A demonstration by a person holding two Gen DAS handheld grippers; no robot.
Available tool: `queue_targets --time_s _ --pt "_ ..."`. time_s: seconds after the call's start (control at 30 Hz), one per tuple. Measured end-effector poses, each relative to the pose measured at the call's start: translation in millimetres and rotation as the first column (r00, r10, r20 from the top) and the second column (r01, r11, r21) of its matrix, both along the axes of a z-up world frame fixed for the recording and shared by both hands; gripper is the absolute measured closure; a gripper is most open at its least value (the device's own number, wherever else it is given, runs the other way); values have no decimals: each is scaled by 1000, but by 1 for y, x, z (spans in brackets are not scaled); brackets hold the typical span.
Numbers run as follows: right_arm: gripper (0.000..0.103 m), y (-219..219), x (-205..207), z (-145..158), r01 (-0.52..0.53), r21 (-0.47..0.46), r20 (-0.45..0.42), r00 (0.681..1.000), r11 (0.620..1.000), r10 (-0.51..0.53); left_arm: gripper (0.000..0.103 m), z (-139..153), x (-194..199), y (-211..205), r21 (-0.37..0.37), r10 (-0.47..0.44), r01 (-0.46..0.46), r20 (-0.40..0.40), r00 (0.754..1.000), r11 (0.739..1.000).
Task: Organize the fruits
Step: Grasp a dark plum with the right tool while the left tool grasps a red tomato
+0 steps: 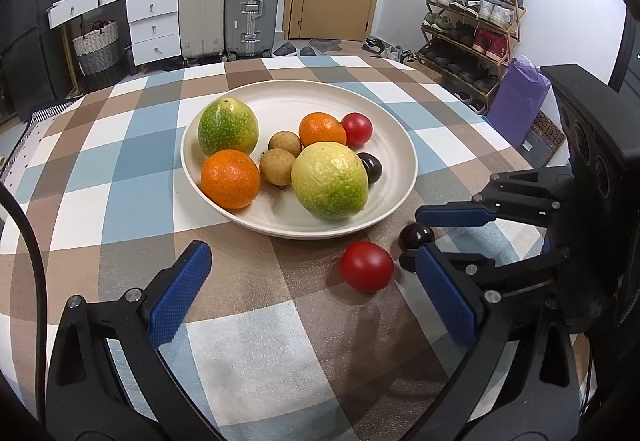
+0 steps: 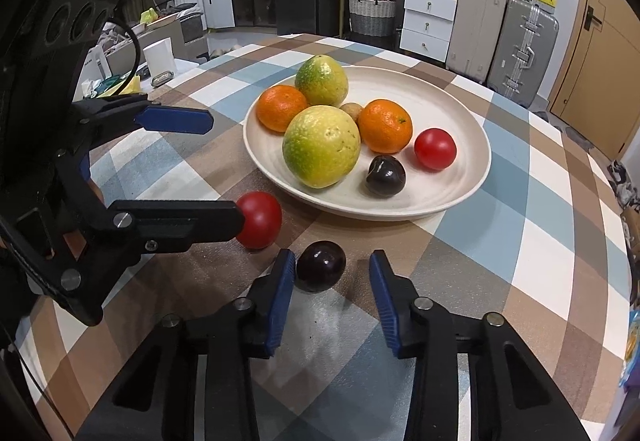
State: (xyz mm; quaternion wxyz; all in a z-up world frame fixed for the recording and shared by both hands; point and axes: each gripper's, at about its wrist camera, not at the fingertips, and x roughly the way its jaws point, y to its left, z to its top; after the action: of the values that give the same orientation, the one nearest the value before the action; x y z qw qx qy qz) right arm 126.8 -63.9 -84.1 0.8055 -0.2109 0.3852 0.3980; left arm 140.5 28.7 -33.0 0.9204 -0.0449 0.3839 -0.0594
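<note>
- The right gripper (image 2: 332, 281) is seen with its jaws spread; a dark plum (image 2: 321, 271) lies on the tablecloth between the blue pads, touching or nearly touching the left pad (image 2: 280, 301) and clear of the right one.
- In the left wrist view the same right gripper (image 1: 416, 237) enters from the right, and the dark plum (image 1: 415, 236) is seen at its fingertips, not lifted.
- The left gripper (image 1: 316, 273) is held wide open with nothing between its fingers.
- A red tomato (image 1: 367, 266) rests on the cloth ahead of the left gripper, just inside its right finger (image 1: 444, 293); whether they touch cannot be told.
- In the right wrist view this red tomato (image 2: 260, 219) is partly hidden by a finger of the left gripper (image 2: 228, 169), just left of the plum.
- A cream plate (image 1: 400, 145) is placed straight ahead of both grippers, just beyond the two loose fruits.
- On the plate are noted: two green-yellow citrus fruits (image 1: 330, 180), two oranges (image 1: 230, 179), two small brown longans (image 1: 278, 166), a second tomato (image 1: 357, 129) and a second dark plum (image 1: 370, 167).
- The checked tablecloth (image 1: 120, 169) covers the round table beneath everything.
</note>
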Motion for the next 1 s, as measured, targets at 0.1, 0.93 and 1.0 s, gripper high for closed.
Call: queue_targets --time_s 0.1,0.93,1.0 --pt "69 0 0 0 -4 3 0 1000 1000 4 1 0 0 -1 -2 -2 2 -4 1000 1000" --pt "78 -20 13 20 74 116 28 997 990 -78 8 -13 5 -19 -13 -39 38 -75 996 999" --pt "78 -20 13 20 78 117 32 996 990 -82 17 -16 8 -22 -19 -46 45 -92 995 999"
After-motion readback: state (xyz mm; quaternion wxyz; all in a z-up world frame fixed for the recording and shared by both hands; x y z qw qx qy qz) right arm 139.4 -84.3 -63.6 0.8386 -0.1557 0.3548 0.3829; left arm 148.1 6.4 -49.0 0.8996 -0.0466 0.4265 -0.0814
